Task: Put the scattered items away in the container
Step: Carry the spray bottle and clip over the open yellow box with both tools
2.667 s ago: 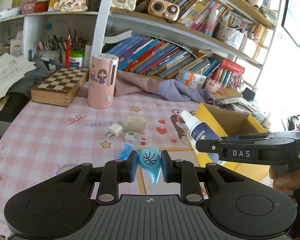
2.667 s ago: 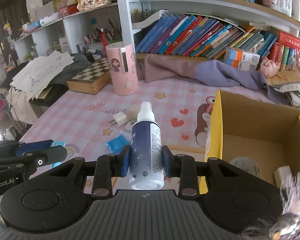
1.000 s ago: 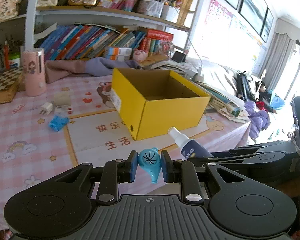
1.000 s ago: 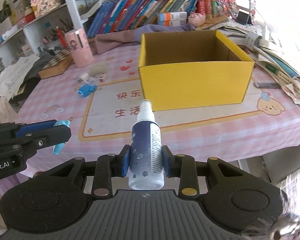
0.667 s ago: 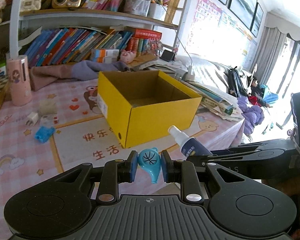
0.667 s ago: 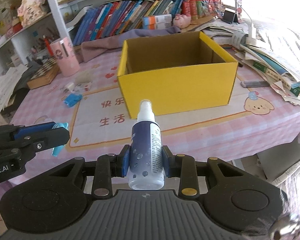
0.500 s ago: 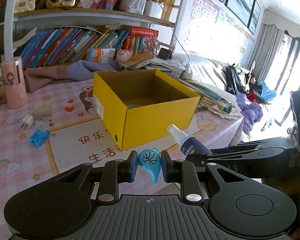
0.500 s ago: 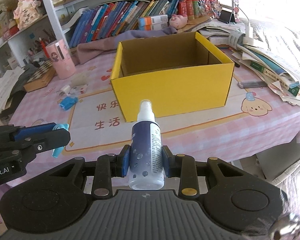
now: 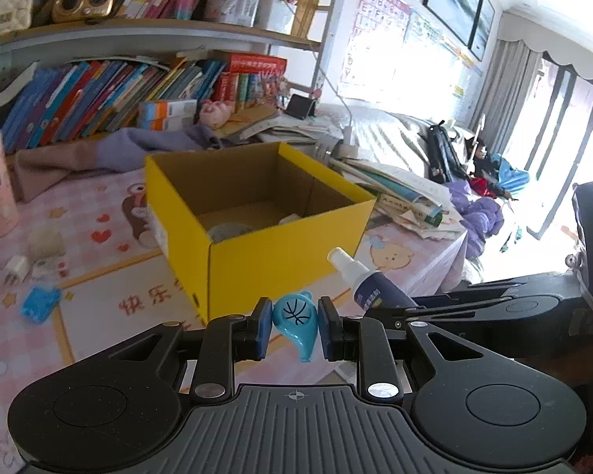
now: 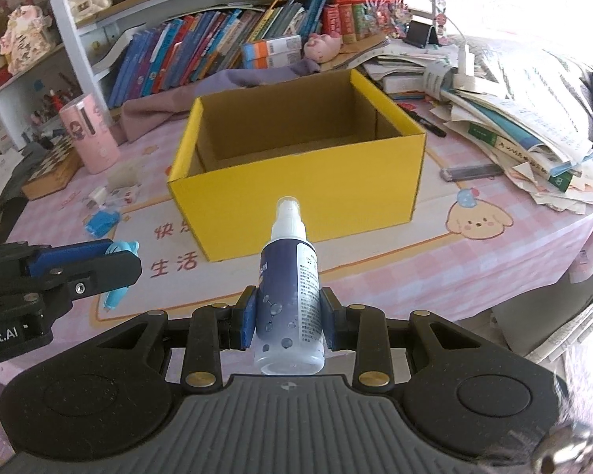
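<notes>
My left gripper [image 9: 291, 328] pinches the blue whistle [image 9: 296, 318]; my right gripper [image 10: 288, 322] clamps the spray bottle [image 10: 289, 296]. The yellow box [image 10: 296, 197] sits mid-frame, its floor mostly hidden (two pale shapes inside, unclear).

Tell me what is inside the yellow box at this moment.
In the yellow box, the left wrist view shows a round grey object and a small white item on the floor; the near wall hides the rest.
</notes>
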`<state>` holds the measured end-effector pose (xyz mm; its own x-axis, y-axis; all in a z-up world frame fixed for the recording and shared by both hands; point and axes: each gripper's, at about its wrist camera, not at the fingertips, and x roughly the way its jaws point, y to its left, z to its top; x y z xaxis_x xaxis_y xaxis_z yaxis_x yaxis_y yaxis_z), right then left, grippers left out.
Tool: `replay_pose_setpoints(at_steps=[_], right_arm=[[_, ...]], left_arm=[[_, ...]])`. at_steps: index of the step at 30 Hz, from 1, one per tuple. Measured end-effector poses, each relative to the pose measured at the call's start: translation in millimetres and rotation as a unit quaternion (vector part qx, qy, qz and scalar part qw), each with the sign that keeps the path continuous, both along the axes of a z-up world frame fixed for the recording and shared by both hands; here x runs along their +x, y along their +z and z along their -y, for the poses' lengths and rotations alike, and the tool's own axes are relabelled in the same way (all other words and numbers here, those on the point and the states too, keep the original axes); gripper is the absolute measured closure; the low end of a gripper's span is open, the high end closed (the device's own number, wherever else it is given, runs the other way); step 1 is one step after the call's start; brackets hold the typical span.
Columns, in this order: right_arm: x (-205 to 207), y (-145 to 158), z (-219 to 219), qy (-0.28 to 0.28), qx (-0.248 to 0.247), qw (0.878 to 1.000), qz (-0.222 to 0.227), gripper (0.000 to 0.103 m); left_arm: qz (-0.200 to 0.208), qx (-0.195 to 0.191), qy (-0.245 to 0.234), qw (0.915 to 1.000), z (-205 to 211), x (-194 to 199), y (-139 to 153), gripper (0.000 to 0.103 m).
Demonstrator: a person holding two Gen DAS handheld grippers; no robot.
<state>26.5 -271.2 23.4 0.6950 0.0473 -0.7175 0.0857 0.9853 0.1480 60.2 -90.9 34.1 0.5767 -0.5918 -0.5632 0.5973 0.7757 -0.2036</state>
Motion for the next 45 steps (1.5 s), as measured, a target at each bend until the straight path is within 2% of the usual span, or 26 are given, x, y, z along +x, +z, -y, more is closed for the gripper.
replay_pose_setpoints(at_steps=[11, 17, 22, 28, 34, 45], right_arm=[[25.7, 17.2, 26.8, -0.016, -0.013, 0.998, 0.051, 0.073], [62.6, 31.7, 45.0, 0.0, -0.02, 0.996, 0.081, 0.073], [98.4, 36.6, 60.4, 0.022, -0.027, 0.995, 0.089, 0.073], [148.5, 25.0, 75.0, 0.059, -0.031, 0.996, 0.067, 0.073], [195.0, 0.2, 77.9, 0.111, -0.047, 0.992, 0.028, 0.073], [231.0, -32.9, 75.0, 0.186, -0.059, 0.98, -0.032, 0.073]], left_arm=[[0.022, -0.011, 0.002, 0.9997, 22.5, 41.1, 15.0, 0.08], [0.033, -0.01, 0.014, 0.9993, 40.3, 70.2, 20.8, 0.08], [0.035, -0.009, 0.037, 0.9987, 52.8, 95.4, 19.9, 0.08], [0.024, 0.011, 0.069, 0.9973, 68.7, 129.3, 6.6, 0.08], [0.003, 0.041, 0.09, 0.9951, 84.5, 154.1, -16.0, 0.08], [-0.026, 0.097, 0.102, 0.9898, 101.2, 167.3, -47.4, 0.08]])
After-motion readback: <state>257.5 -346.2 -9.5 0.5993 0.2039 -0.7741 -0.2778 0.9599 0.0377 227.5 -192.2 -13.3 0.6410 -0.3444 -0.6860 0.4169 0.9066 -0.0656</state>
